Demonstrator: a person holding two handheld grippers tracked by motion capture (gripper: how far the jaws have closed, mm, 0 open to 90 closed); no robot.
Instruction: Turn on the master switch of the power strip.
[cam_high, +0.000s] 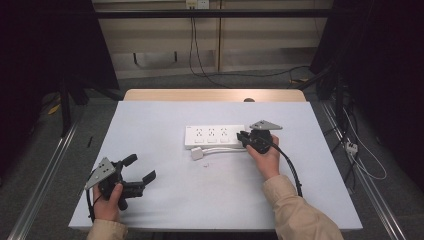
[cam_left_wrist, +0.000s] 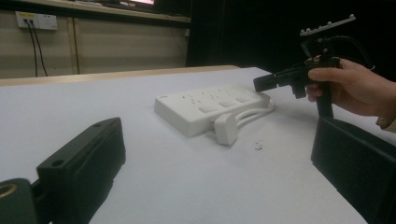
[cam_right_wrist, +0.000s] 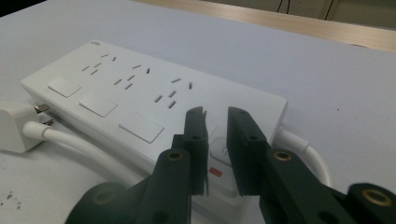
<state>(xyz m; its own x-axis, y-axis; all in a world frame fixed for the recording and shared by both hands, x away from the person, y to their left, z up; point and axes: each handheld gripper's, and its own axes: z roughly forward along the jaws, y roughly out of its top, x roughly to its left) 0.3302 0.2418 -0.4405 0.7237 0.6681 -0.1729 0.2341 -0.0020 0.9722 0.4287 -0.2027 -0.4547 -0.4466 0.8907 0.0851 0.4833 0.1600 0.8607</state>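
A white power strip with three socket groups lies in the middle of the white table. Its white cable loops along the near side to a white plug lying loose by the strip. My right gripper hovers at the strip's right end, over the rocker switch with its red mark. Its jaws stand a narrow gap apart with nothing between them. My left gripper rests open near the table's front left corner, pointing towards the strip.
A few small dark specks lie on the table in front of the plug. A wooden strip borders the far edge. Cables hang from a wall socket behind the table.
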